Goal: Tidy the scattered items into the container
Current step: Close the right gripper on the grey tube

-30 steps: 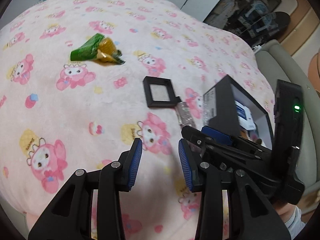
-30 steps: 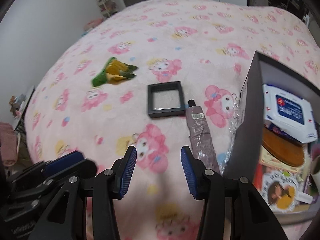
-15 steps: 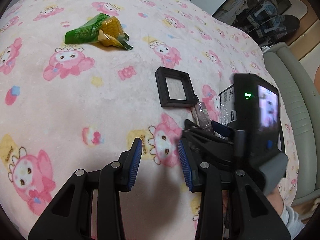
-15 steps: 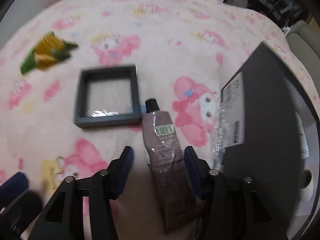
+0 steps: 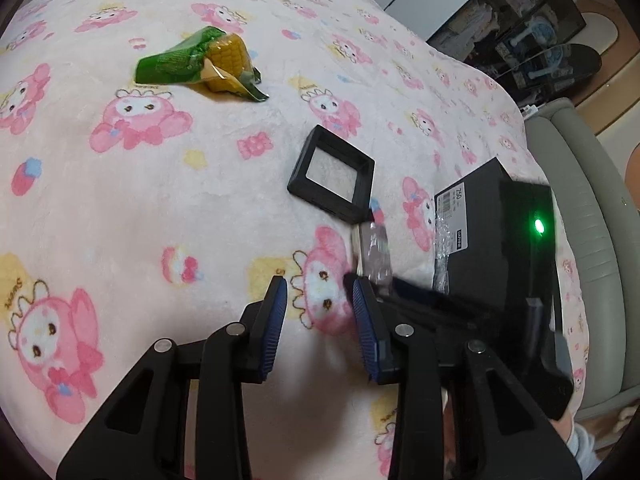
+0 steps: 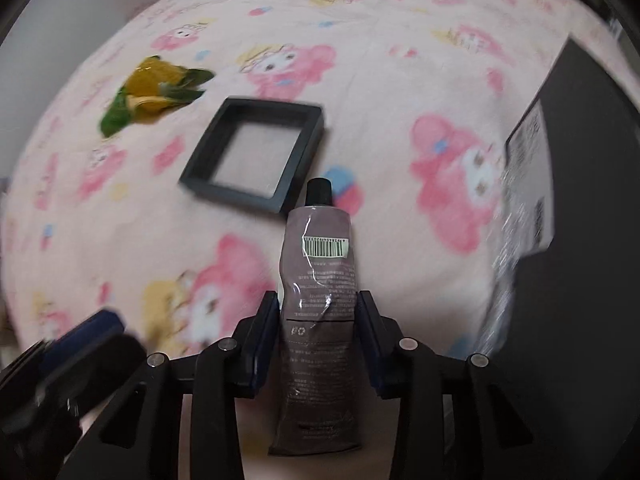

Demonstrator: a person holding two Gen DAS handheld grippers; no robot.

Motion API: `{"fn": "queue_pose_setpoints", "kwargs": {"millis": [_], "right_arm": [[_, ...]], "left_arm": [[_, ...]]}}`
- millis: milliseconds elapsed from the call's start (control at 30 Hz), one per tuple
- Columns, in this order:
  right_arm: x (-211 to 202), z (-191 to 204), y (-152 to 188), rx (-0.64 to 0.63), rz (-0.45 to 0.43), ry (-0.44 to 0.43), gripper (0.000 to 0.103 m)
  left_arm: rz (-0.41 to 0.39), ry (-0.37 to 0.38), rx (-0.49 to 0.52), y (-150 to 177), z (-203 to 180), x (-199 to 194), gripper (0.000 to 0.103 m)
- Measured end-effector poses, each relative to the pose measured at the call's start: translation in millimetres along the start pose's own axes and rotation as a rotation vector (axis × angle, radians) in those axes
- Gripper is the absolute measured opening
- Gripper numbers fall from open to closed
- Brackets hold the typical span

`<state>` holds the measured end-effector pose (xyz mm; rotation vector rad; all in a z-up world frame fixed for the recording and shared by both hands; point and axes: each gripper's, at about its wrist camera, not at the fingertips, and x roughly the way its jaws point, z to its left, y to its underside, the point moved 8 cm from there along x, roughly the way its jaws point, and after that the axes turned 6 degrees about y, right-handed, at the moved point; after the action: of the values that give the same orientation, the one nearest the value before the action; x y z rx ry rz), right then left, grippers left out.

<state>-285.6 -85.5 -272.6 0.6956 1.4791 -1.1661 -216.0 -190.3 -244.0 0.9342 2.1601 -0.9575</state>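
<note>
Left wrist view: the left gripper (image 5: 320, 300) hovers over the pink blanket (image 5: 160, 208) with a narrow gap between its pads, and nothing but printed fabric shows in that gap. It holds nothing. Its jaws have just closed a little. Ahead lie a packet of corn (image 5: 200, 62), a black square frame (image 5: 332, 174), and the tube (image 5: 375, 250), partly hidden by the right gripper. The black box (image 5: 476, 232) stands just beyond.

Right wrist view: the right gripper (image 6: 318, 312) straddles the tube (image 6: 320, 280) at its lower body. Its jaws have just been closing, and the pads now meet both flanks, so this reads as a grip. The tube lies flat on the blanket, cap (image 6: 319, 192) pointing away, just beside the frame (image 6: 254, 158) and near the box (image 6: 580, 200). Judged light, soft-walled and glossy; it will dent and may slip. The mid-body hold, clear of the crimped end, looks sound.
</note>
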Motion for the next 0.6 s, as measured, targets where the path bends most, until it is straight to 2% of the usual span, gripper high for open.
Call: {"fn": "queue_pose_setpoints", "kwargs": {"millis": [133,200,367,600], "right_arm": [[-15,11,21,0.017,0.025,-0.111,0.034],[-22,15,34,0.003,0.028,-0.135,0.034],[-40,18,76,-0.051,0.025,-0.162,0.034],[-62,-13,121,-0.013,0.008,-0.187,0.035]], "left_arm": [[0.016,0.012,0.007,5,-1,-3,0.034],[0.029,0.013,0.014,11,-4,-4,0.034],[0.083,0.033,0.035,39,-18,0,0.034],[0.159,0.079,0.061,82,-42,4,0.035]]}}
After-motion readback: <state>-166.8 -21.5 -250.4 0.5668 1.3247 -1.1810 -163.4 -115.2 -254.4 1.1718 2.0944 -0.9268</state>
